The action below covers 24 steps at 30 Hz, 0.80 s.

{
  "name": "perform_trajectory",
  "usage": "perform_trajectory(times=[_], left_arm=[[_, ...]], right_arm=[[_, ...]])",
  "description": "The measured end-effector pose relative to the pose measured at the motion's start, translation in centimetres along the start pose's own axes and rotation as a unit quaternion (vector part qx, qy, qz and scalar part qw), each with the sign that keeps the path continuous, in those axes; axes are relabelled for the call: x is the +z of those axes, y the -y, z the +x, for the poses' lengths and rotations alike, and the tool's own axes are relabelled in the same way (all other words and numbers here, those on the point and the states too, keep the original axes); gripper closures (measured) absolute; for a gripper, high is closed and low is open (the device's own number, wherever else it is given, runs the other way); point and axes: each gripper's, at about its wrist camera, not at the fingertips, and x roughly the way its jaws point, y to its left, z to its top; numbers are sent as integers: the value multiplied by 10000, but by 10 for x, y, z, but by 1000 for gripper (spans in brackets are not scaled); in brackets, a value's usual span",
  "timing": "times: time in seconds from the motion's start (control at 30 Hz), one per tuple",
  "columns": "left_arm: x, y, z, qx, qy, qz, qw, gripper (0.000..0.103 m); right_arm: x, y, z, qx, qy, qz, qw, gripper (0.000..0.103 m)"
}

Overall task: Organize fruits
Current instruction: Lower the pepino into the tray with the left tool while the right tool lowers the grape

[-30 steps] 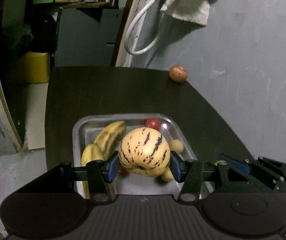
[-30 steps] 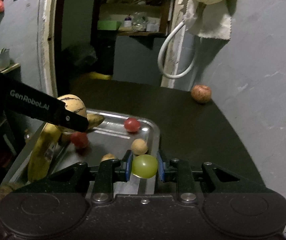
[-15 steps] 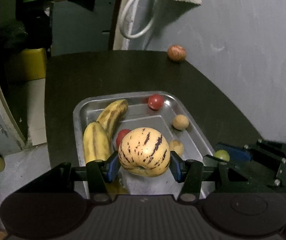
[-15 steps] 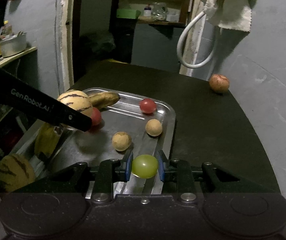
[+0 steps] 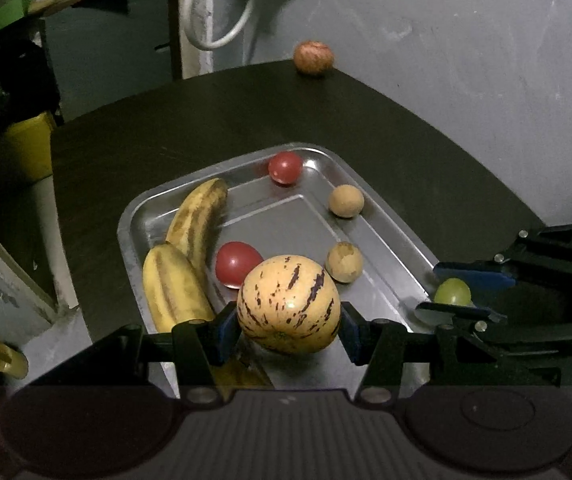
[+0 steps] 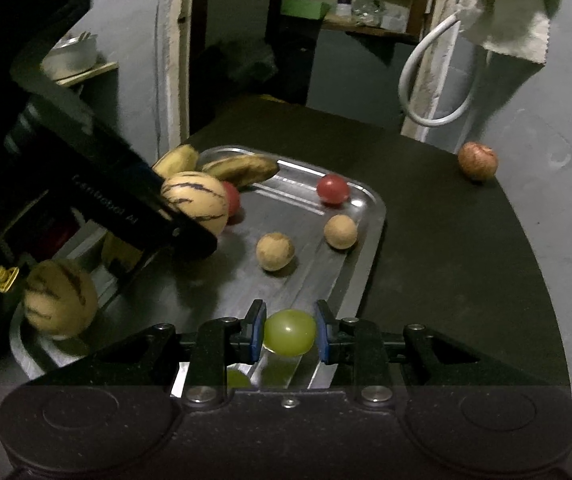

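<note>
Right now the left gripper [image 5: 289, 330] clamps a striped yellow melon [image 5: 288, 304] over the near end of the steel tray [image 5: 386, 240], while the right gripper [image 6: 289, 334] pinches a green grape [image 6: 290, 332] above the tray's right rim. Bananas [image 5: 196, 224], two red fruits and two tan ones lie inside.
</note>
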Motion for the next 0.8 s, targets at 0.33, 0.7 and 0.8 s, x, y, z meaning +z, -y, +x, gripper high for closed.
perform_trajectory(times=[0.33, 0.7, 0.8], left_arm=[[6, 4, 9, 32, -290, 257, 9992, 47], [9, 8, 13, 128, -489, 427, 9978, 46], [10, 9, 14, 126, -548, 479, 9973, 46]], right_arm=[[-6, -2, 3, 150, -264, -82, 9995, 76], [-5, -5, 3, 120, -335, -320, 9989, 75], [-5, -6, 3, 94, -351, -362, 9987, 76]])
